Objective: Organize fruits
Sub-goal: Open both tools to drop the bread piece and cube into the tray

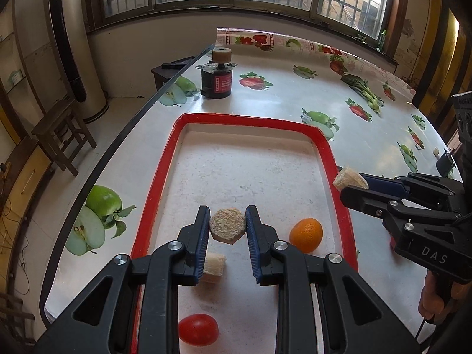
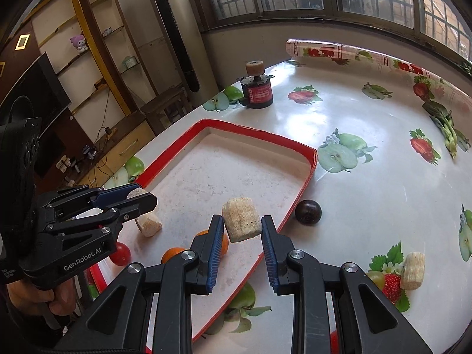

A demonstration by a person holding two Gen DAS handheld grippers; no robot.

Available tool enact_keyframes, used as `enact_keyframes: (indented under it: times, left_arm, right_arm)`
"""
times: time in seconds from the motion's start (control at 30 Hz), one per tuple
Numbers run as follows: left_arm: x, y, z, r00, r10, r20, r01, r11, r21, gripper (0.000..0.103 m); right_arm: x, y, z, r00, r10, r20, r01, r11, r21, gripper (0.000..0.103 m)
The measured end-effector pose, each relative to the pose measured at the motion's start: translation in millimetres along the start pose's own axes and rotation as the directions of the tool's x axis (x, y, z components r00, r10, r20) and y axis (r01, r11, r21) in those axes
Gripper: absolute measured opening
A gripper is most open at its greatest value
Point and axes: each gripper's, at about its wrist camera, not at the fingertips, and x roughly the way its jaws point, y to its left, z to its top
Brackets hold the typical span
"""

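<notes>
both grippers loaded, both over the red-rimmed tray [image 1: 153, 194]. my left gripper [image 1: 227, 226] has a tan round chunk [image 1: 227, 225] between its pads, jaws partly closed on it, above the tray's near end. my right gripper [image 2: 242, 226] pinches a pale ridged chunk [image 2: 242, 219] just inside the tray's right rim. already in the tray: an orange [image 1: 306, 234], a red tomato [image 1: 198, 329], another pale chunk [image 1: 214, 267]. outside the rim on the tabletop [image 2: 368, 200] wait a dark plum [image 2: 308, 211] and one more chunk [image 2: 413, 270]. placing step, i reckon: next, lower and release on bare tray floor.
</notes>
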Motion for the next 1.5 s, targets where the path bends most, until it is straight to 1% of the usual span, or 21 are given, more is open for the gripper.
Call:
enact_keyframes:
  times: [0.2, 0.37, 0.4, 0.5, 0.63, 0.83, 0.97, 1.07, 1.1, 1.13, 1.17, 1.2, 1.23, 1.4, 1.5]
  left_arm:
    - [23.5, 10.2, 12.8, 0.999, 0.023, -0.034, -0.024, 1.000, -0.019, 0.022]
    - [41.4, 14.1, 21.6, 0.997, 0.046, -0.064, -0.047, 0.999, -0.018, 0.022]
    - [45.1, 14.3, 22.8, 0.996, 0.049, -0.071, -0.050, 0.999, -0.016, 0.022]
    - [55.6, 15.5, 23.2, 0.994, 0.053, -0.099, -0.055, 0.998, -0.019, 0.022]
    - [66.0, 14.6, 18.7, 0.990, 0.054, -0.133, -0.057, 0.998, -0.020, 0.022]
    - [67.3, 16.6, 17.0, 0.989, 0.054, -0.139, -0.058, 0.998, -0.030, 0.022]
    - [66.2, 17.0, 16.3, 0.988, 0.057, -0.145, -0.063, 0.997, -0.035, 0.023]
    - [62.3, 16.0, 16.8, 0.988, 0.062, -0.139, -0.067, 0.997, -0.035, 0.023]
    - [59.7, 15.7, 16.4, 0.989, 0.064, -0.135, -0.070, 0.997, -0.035, 0.027]
    - [56.7, 15.4, 16.0, 0.989, 0.067, -0.128, -0.072, 0.997, -0.035, 0.033]
    - [53.3, 15.0, 15.5, 0.990, 0.069, -0.121, -0.074, 0.997, -0.035, 0.036]
    - [50.0, 14.7, 14.9, 0.991, 0.071, -0.114, -0.076, 0.996, -0.036, 0.043]
    - [46.4, 14.3, 14.2, 0.992, 0.072, -0.107, -0.077, 0.996, -0.036, 0.046]
    - [34.4, 8.6, 9.9, 0.993, 0.071, -0.093, -0.074, 0.997, -0.027, 0.046]
    - [29.4, 7.3, 6.2, 0.993, 0.065, -0.094, -0.068, 0.997, -0.034, 0.046]
  right_arm:
    - [19.7, 0.8, 12.2, 1.000, -0.001, -0.024, 0.000, 1.000, -0.012, 0.027]
    - [44.8, -0.2, 22.1, 0.998, -0.002, -0.058, 0.001, 1.000, -0.016, 0.027]
    - [44.8, -0.2, 22.1, 0.998, -0.002, -0.058, 0.001, 1.000, -0.016, 0.027]
    - [58.3, -1.1, 23.6, 0.997, 0.001, -0.082, -0.003, 1.000, -0.017, 0.027]
    - [66.6, -2.0, 21.7, 0.995, 0.007, -0.100, -0.009, 1.000, -0.014, 0.027]
    - [77.7, -4.0, 18.3, 0.993, -0.001, -0.121, -0.001, 1.000, -0.016, 0.028]
    - [77.2, -4.5, 17.5, 0.993, -0.013, -0.119, 0.011, 1.000, -0.014, 0.031]
    - [68.8, -6.0, 17.6, 0.995, -0.013, -0.099, 0.012, 1.000, -0.007, 0.036]
    - [64.9, -6.3, 17.7, 0.996, -0.014, -0.091, 0.014, 1.000, -0.005, 0.039]
    - [60.6, -6.0, 17.7, 0.996, -0.014, -0.083, 0.014, 1.000, -0.004, 0.041]
    - [56.1, -6.0, 17.4, 0.997, -0.012, -0.075, 0.011, 1.000, -0.004, 0.042]
    - [51.6, -5.7, 17.2, 0.998, -0.010, -0.068, 0.010, 1.000, -0.003, 0.043]
    - [46.8, -5.2, 16.9, 0.998, -0.011, -0.061, 0.011, 1.000, -0.003, 0.046]
    - [27.8, -4.5, 13.4, 0.999, -0.014, -0.033, 0.014, 1.000, -0.003, 0.053]
    - [12.6, -4.0, 7.0, 1.000, -0.013, -0.017, 0.013, 1.000, 0.005, 0.054]
